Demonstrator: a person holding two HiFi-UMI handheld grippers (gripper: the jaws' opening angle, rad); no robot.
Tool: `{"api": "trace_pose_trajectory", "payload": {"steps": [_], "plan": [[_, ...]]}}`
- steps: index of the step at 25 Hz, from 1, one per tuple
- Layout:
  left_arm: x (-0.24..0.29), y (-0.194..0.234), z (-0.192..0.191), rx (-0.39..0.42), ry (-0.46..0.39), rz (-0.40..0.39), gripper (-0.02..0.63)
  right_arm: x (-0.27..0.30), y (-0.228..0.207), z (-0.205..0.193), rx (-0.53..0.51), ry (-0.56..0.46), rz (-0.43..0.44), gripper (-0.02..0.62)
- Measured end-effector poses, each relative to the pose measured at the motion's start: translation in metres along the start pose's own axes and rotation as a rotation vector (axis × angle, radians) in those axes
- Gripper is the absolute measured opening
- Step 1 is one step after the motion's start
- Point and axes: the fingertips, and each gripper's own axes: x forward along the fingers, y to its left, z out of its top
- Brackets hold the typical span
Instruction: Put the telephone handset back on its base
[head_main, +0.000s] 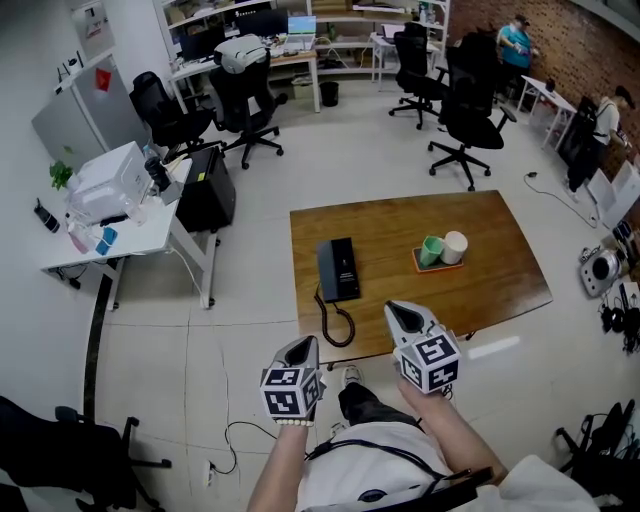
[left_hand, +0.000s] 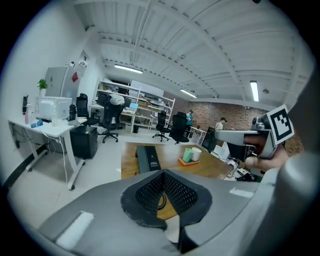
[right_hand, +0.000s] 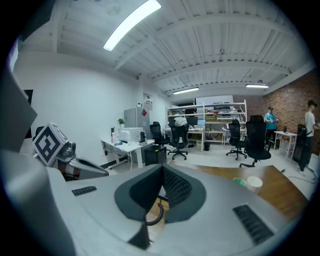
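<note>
A black telephone (head_main: 338, 268) lies on the left part of the wooden table (head_main: 500, 260). Its handset looks to rest along the base's left side. Its coiled cord (head_main: 338, 322) loops over the table's near edge. Both grippers hang in front of that edge, short of the phone and touching nothing. My left gripper (head_main: 306, 345) is shut and empty, and points at the telephone (left_hand: 148, 158). The right gripper (head_main: 396, 310) is also shut with nothing in it, and the cord (right_hand: 156, 214) shows just past its pads.
A green cup (head_main: 431, 250) and a white cup (head_main: 455, 246) stand on an orange tray (head_main: 437, 264) mid-table. A white desk (head_main: 130, 235) with a printer and a black cabinet (head_main: 207, 190) stand left. Office chairs (head_main: 468, 120) and people are farther back.
</note>
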Motion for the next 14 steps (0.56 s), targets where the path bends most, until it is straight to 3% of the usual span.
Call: {"api": "trace_pose_trajectory", "payload": {"steps": [14], "plan": [[0.0072, 0.0047, 0.0045, 0.0, 0.0, 0.02, 0.0, 0.0033, -0.0037, 0.0061, -0.019, -0.003, -0.002, 0.0]]}}
